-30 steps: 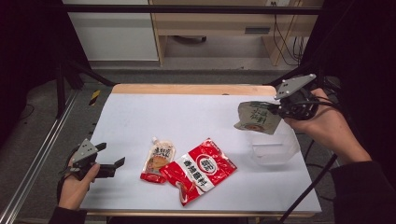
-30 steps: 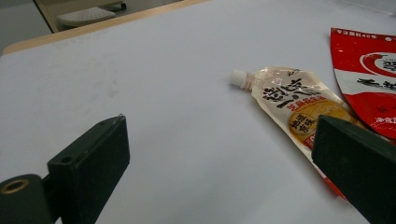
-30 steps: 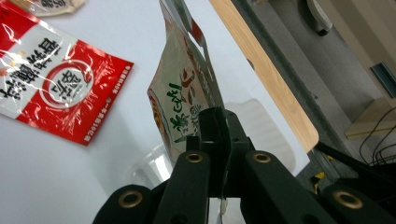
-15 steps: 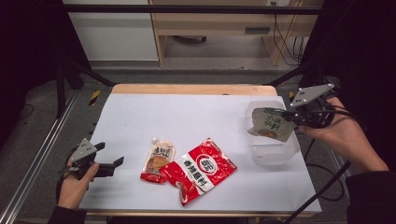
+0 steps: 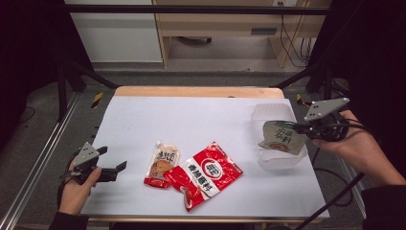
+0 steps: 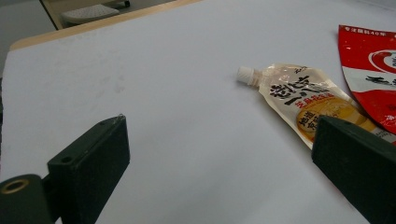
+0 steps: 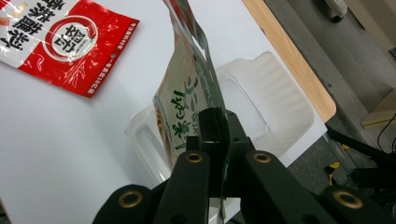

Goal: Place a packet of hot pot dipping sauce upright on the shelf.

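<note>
Holding pouch above bin, right gripper.

Beyond the white table, grey floor and pale cabinets.

A staged recording booth inside a lab or workshop room. A counter with a white top and a pale wooden edge stands inside a frame of black metal bars, with dark curtain-like panels closing off both sides. Beyond it are a white cabinet and a light wooden shelf unit with loose cables hanging beside it, on a grey floor. A silver rail runs along the left of the counter, and yellow-and-black warning tape marks the floor near its far corner.
</note>
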The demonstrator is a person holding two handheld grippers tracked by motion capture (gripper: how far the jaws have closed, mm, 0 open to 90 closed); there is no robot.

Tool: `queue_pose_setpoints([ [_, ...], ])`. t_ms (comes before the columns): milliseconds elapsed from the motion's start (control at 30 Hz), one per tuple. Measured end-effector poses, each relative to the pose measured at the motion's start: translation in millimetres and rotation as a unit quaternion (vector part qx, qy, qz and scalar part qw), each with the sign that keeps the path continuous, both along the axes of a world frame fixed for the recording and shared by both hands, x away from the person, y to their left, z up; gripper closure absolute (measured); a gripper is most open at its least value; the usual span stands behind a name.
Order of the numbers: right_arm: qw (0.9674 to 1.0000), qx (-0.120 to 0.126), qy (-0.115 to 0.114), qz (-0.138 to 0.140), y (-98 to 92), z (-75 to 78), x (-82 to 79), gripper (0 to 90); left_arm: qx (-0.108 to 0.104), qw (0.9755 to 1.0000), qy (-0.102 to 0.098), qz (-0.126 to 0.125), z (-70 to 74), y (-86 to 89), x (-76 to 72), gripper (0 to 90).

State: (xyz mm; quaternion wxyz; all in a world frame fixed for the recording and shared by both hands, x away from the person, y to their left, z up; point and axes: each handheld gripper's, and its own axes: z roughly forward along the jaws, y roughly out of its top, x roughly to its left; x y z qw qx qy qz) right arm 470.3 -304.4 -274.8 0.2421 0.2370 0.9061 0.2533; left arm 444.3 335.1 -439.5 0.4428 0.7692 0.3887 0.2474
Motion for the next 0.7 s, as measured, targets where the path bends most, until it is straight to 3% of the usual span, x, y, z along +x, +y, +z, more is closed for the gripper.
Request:
queue_pose_setpoints([
  [267, 0.9999, 0.009, 0.012, 0.007, -5.5, -3.1, -5.0, 90.0, 0.002, 1.0000, 0.000, 0.000, -0.2, 1.2, 0.6, 4.1],
  [700, 0.9995, 0.020, 0.011, 0.021, -7.7, 2.3, -11.0, 90.0, -0.001, 1.0000, 0.001, 0.001, -0.2, 1.6, 0.5, 4.1],
])
